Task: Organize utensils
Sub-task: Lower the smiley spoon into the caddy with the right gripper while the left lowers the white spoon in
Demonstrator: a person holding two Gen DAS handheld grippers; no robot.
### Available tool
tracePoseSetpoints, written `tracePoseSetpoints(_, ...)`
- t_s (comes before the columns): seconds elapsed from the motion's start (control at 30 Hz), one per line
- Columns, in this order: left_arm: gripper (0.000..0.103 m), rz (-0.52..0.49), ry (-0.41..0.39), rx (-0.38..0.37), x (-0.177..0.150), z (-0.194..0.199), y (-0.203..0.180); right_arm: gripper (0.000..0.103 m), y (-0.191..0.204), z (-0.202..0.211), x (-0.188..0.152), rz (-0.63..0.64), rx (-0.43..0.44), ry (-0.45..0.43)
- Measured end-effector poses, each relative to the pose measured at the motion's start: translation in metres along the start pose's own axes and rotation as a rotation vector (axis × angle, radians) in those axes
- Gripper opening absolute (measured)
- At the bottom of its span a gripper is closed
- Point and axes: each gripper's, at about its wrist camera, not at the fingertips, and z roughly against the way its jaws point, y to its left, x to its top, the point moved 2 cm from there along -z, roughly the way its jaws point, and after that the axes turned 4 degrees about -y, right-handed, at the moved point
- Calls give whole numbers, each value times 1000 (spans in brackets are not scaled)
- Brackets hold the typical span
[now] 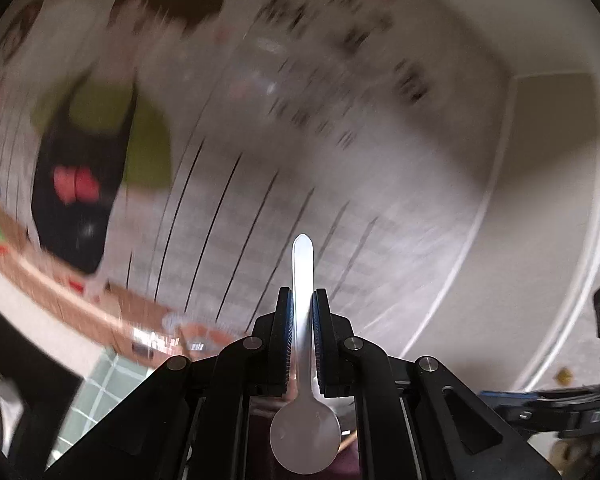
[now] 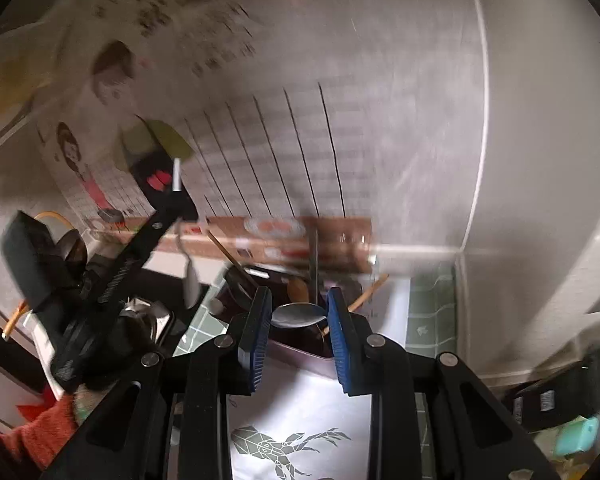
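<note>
The left hand-held gripper point(image 1: 302, 344) is nearly closed on the handle of a metal spoon point(image 1: 303, 360), its bowl hanging back toward the camera at 6 o'clock and the handle tip jutting out at 12. The right hand-held gripper point(image 2: 296, 336) stands half open around a second spoon's bowl point(image 2: 298, 314); whether its pads point(image 2: 256, 332) actually press on that bowl I cannot tell.

The likely trouble: a smooth, thin handle pinched at its middle could pivot or slide out if swung fast, and the loosely bracketed second spoon could drop back into the dark tray point(image 2: 300, 350) of utensils.

That tray sits on a white cloth point(image 2: 296, 432) over a green tiled surface point(image 2: 432, 320). A wall calendar point(image 2: 280, 152) hangs behind; the room is blurred.
</note>
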Motion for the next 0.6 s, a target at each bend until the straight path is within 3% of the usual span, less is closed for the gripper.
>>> tracePoseSetpoints(0.13, 10, -4, 36, 49, -30, -27, 19, 26, -16, -34, -7, -33, -2, 75)
tracePoseSetpoints(0.33, 10, -117, 36, 89, -65, -38, 19, 26, -21, -63, -10, -35, 14, 127)
tracePoseSetpoints(0.6, 10, -151, 123, 123, -90, -22, 26, 26, -25, -92, -16, -53, 18, 179)
